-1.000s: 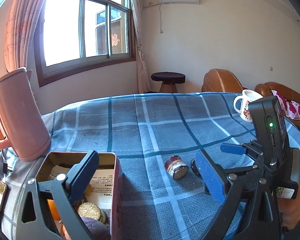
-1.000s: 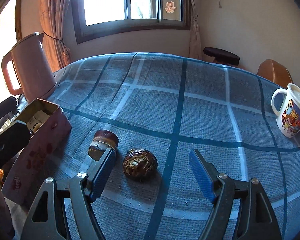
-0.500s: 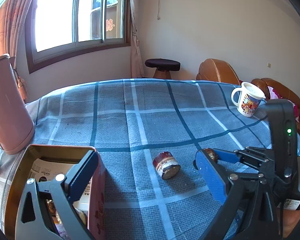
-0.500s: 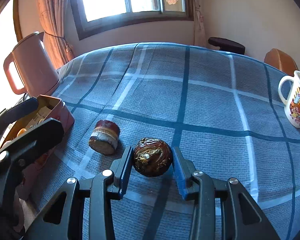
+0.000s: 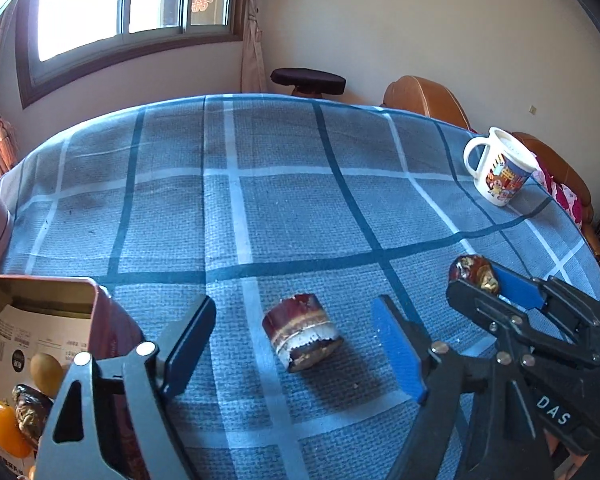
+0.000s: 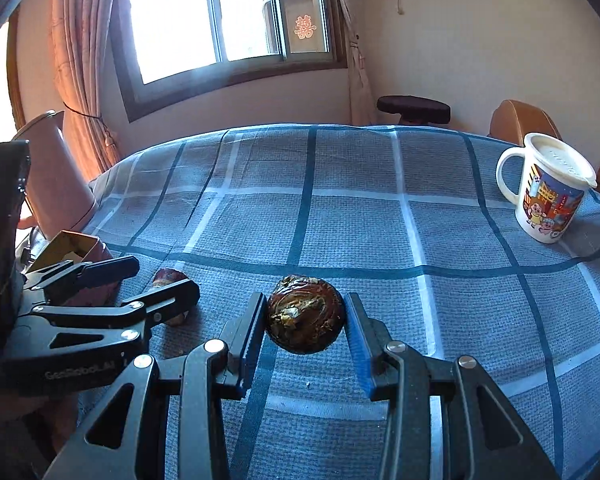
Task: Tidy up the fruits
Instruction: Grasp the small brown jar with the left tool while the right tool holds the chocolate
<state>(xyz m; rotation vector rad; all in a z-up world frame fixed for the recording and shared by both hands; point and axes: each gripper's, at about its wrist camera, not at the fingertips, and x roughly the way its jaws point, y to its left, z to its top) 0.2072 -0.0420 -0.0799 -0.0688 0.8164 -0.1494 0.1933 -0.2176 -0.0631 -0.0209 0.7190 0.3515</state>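
Note:
My right gripper (image 6: 305, 330) is shut on a round dark brown fruit (image 6: 305, 314), which hangs just above the blue checked tablecloth (image 6: 380, 220). From the left wrist view that fruit (image 5: 474, 273) shows between the right gripper's pads. A short cut piece of dark red sugarcane (image 5: 301, 333) lies on the cloth between the fingers of my left gripper (image 5: 296, 354), whose jaws are closing with gaps on both sides of the piece. In the right wrist view the left gripper (image 6: 140, 280) hides most of the sugarcane (image 6: 170, 278). An open tin box (image 5: 40, 344) at the left holds several fruits.
A white cartoon mug (image 6: 548, 190) stands at the table's right side. A pink kettle (image 6: 56, 176) stands at the left behind the tin box (image 6: 76, 246). Brown leather seats (image 5: 424, 98) and a dark stool (image 5: 308, 80) stand beyond the table's far edge.
My right gripper shut on the round fruit and lifted it slightly. My left gripper swung from over the tin box down to the sugarcane piece, and its jaws narrowed around it.

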